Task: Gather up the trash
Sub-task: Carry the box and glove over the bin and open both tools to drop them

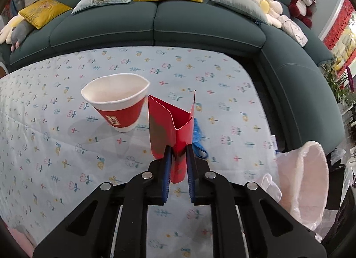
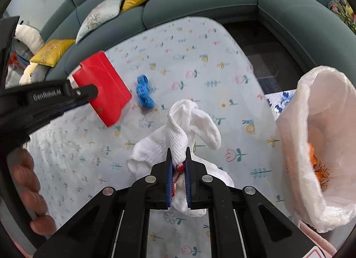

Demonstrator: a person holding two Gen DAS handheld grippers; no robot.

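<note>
The left hand-held gripper (image 1: 179, 153) is clenched on a flattened red carton (image 1: 171, 124), which stands up between its blue pads. The right hand-held gripper (image 2: 178, 158) is clamped on a bunched white cloth (image 2: 178, 138) with a bit of red cord at the pinch; part of the cloth hangs below the pads.

Under both lies the surface (image 1: 66, 142), covered with a pale blue cloth printed with small flowers. A dented red-and-white paper cup (image 1: 116, 102) stands just left of the carton. A tangle of blue string (image 2: 144, 91) lies ahead of the right hand-held gripper, between it and the carton. To the right, at the surface's edge, gapes a bin lined with a pale pink bag (image 2: 316, 147), something orange inside. Beyond curves a teal sofa (image 1: 178, 24) with yellow and grey cushions and a red plush bear (image 1: 302, 0).
</note>
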